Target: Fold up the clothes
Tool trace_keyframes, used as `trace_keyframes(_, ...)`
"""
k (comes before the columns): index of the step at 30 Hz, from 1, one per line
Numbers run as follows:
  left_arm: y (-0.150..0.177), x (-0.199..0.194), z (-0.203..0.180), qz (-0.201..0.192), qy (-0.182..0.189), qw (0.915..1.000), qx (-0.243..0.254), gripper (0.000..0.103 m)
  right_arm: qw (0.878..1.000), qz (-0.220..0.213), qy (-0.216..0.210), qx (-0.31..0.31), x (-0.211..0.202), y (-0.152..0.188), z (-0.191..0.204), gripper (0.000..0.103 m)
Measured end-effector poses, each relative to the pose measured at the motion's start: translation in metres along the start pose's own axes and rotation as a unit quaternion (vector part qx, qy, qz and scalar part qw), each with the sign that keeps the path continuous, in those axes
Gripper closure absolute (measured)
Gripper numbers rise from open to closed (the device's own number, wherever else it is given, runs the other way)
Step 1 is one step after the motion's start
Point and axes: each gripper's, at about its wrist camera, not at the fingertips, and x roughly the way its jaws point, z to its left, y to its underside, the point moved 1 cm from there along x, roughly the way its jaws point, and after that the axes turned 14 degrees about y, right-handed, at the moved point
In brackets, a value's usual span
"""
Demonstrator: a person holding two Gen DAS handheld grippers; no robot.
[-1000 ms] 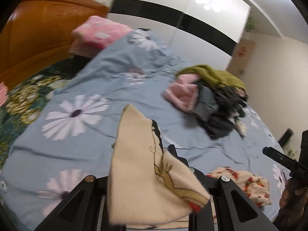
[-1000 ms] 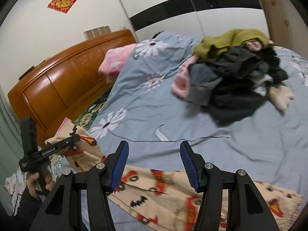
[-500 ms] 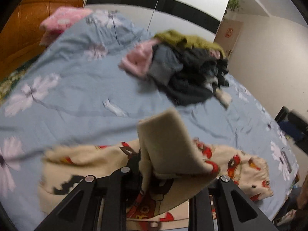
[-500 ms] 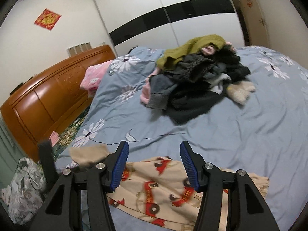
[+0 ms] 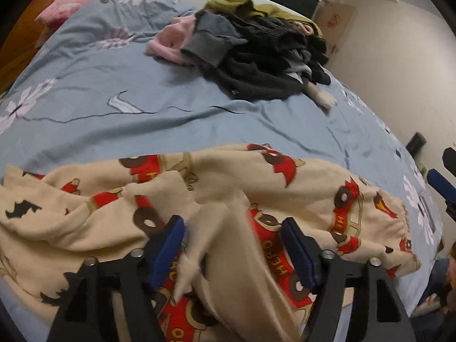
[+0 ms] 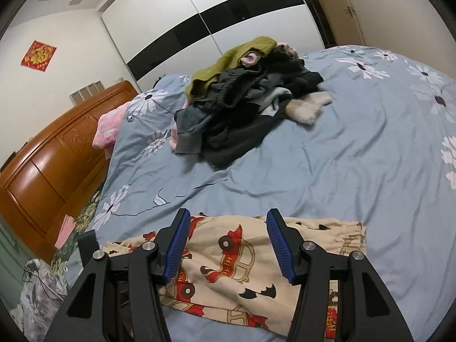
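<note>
Cream pyjama trousers (image 5: pixel 228 188) printed with red cars lie spread along the near edge of a blue flowered bed (image 5: pixel 159 125). The left gripper (image 5: pixel 232 236) is opening, a loose fold of the trousers between its spread fingers. The right gripper (image 6: pixel 226 245) hovers above the trousers, spread and empty. A pile of clothes (image 6: pixel 250 97) sits mid-bed.

home bedroom | bed w/ floral duvet (image 6: pixel 356 148) | wood headboard (image 6: pixel 57 154) | wardrobe (image 6: pixel 228 20)
</note>
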Motion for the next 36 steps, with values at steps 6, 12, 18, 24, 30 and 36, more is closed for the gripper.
trace_keyframes(6,-0.022,-0.063,-0.002,-0.060,0.016,0.9980,0.006,0.000,1.000,-0.002,0.010,0.004,-0.002,0.006,-0.011,0.046)
trace_keyframes(12,-0.035,-0.123,0.065,-0.098,-0.046,0.9938,-0.025,0.000,1.000,-0.001,0.015,0.014,0.000,0.010,-0.018,0.046)
trace_keyframes(18,-0.011,-0.119,0.085,-0.084,-0.097,0.9917,-0.008,0.000,0.999,-0.017,0.026,0.015,0.000,0.015,-0.016,0.046)
trace_keyframes(24,0.007,-0.061,0.100,-0.035,-0.159,0.9865,0.012,0.000,0.998,-0.006,0.056,0.042,-0.014,0.028,-0.046,0.046)
trace_keyframes(30,0.005,-0.083,0.109,-0.072,-0.123,0.9890,-0.041,0.000,0.996,0.005,0.065,0.061,-0.026,0.043,-0.063,0.046)
trace_keyframes(36,-0.013,-0.109,0.102,-0.081,-0.054,0.9932,-0.063,0.000,1.000,0.014,0.009,-0.009,-0.010,0.059,0.010,0.046)
